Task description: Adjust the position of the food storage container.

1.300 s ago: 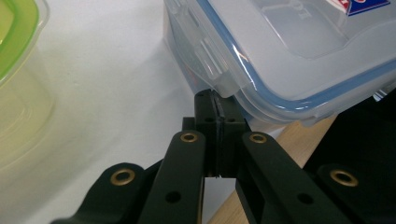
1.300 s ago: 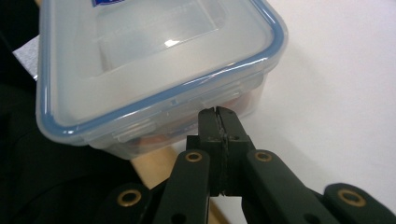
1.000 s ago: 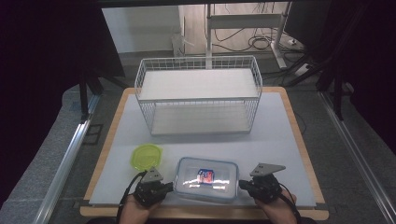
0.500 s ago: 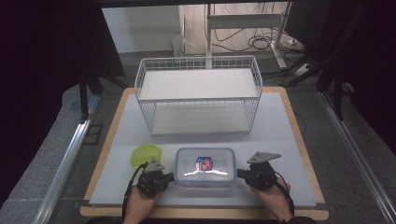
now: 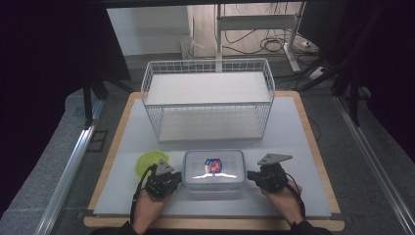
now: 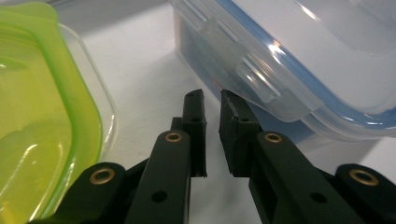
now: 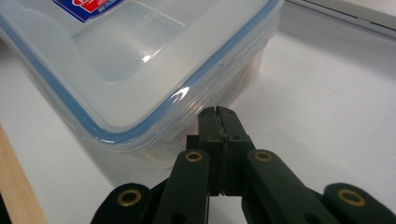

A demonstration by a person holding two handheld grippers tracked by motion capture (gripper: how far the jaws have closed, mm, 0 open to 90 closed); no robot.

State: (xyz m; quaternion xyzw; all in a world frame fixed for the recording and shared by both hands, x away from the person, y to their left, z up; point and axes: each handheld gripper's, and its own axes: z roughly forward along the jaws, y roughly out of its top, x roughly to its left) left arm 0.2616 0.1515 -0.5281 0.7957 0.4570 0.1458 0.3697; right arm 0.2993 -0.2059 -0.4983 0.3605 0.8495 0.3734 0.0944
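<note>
A white wire basket (image 5: 208, 100) stands at the table's (image 5: 303, 142) far edge. The clear plastic box (image 5: 214, 169) with its blue-sealed snap lid lies near the front edge, between both grippers; it looks rigid, smooth and probably light, best gripped by its end flaps. A soft green lid (image 5: 149, 161) sits left. Left gripper (image 6: 212, 105) stands slightly parted, empty; right gripper (image 7: 218, 116) is closed, empty.

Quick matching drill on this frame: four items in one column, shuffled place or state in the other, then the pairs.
1. left gripper
2. right gripper
3. green container
4. wire basket

A. far half of the table
B. fingers pressed together
C. left of the clear lidded box
D. fingers slightly apart

Pairs: 1-D, 2-B, 3-C, 4-A
</note>
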